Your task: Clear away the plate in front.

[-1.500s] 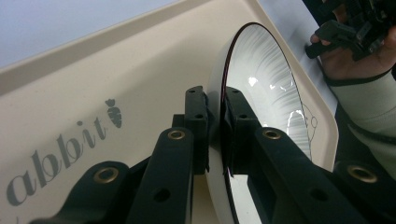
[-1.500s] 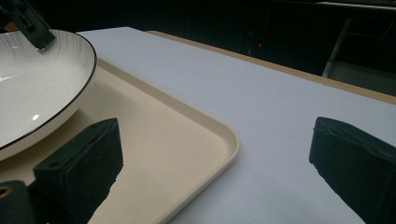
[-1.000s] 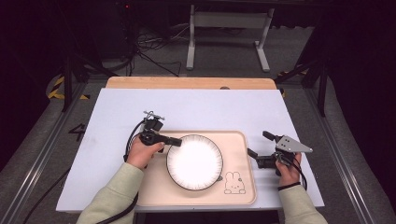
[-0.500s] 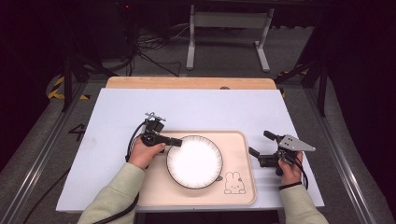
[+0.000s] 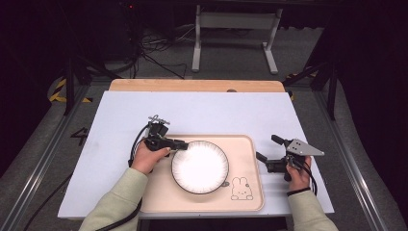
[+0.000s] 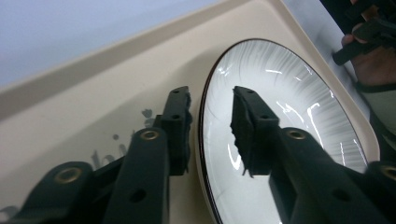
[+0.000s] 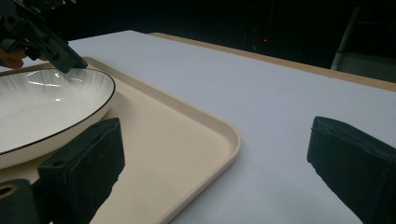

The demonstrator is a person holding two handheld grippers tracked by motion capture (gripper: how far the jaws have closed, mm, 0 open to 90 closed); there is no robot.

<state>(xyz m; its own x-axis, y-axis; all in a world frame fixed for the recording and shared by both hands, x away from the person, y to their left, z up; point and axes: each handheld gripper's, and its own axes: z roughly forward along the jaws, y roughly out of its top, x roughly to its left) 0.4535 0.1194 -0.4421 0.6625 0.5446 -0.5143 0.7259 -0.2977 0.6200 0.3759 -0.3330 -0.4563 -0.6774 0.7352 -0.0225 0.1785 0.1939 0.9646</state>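
A white ribbed plate [image 5: 199, 166] with a dark rim lies on a beige tray [image 5: 250, 192] that bears a bunny drawing. My left gripper [image 5: 183, 143] reaches the plate's upper left edge. In the left gripper view its jaws [image 6: 210, 116] have just been opening and straddle the plate [image 6: 289, 107] at its rim, with a gap on each side, so neither pad presses on it. My right gripper [image 5: 267, 147] stands wide open just right of the tray, over the white table cover. In the right gripper view, the right gripper [image 7: 215, 154] has nothing between its pads.
The tray [image 7: 177, 135] sits at the front middle of a white-covered table [image 5: 216, 113]. A wooden strip [image 5: 192, 85] runs along the far edge. Bare cover stretches behind and to both sides of the tray. Dark floor, cables and a metal stand lie beyond.
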